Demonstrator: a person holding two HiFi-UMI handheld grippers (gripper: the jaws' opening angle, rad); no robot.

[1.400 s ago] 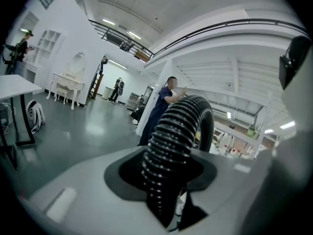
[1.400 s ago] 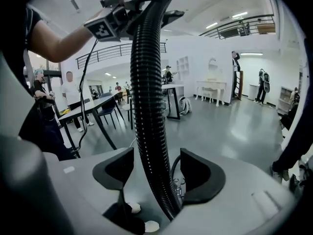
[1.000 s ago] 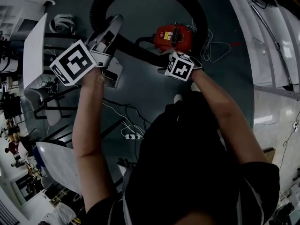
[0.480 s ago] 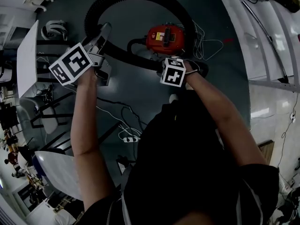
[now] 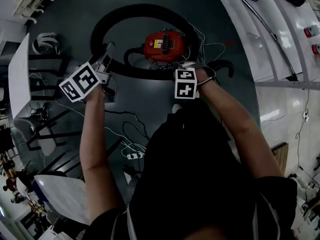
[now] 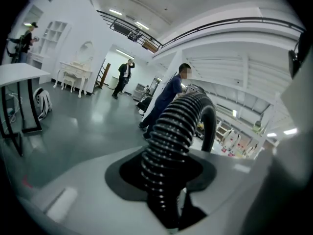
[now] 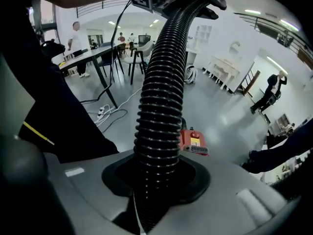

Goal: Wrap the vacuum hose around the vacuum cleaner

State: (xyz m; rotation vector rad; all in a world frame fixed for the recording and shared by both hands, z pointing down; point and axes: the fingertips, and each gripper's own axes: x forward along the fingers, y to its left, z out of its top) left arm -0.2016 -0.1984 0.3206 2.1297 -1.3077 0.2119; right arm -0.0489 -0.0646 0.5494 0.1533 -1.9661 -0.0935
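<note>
The left gripper (image 5: 108,50) is clamped on the hose (image 5: 131,8) at the left bend of the loop. The ribbed tube fills the gap between its jaws. This grip appears to hold the bend out from the machine, so that the coil keeps its round shape while the other side is worked.

From there the hose arcs round the far side and comes back along the near side. The red vacuum (image 5: 163,43) sits on the floor (image 5: 140,99) inside this ring, about in the middle. One turn round the body is thus largely laid.

The right gripper (image 5: 187,68) stands just near and right of the vacuum and points steeply down. Its jaws have just been closing. The hose stands between them and they grip its ribs. This hold is placed close to the body, probably to draw the near run in tight.

Right of that gripper, the hose's tail (image 5: 226,66) curves away loose. By this layout, the tail is the part not yet wrapped.
</note>
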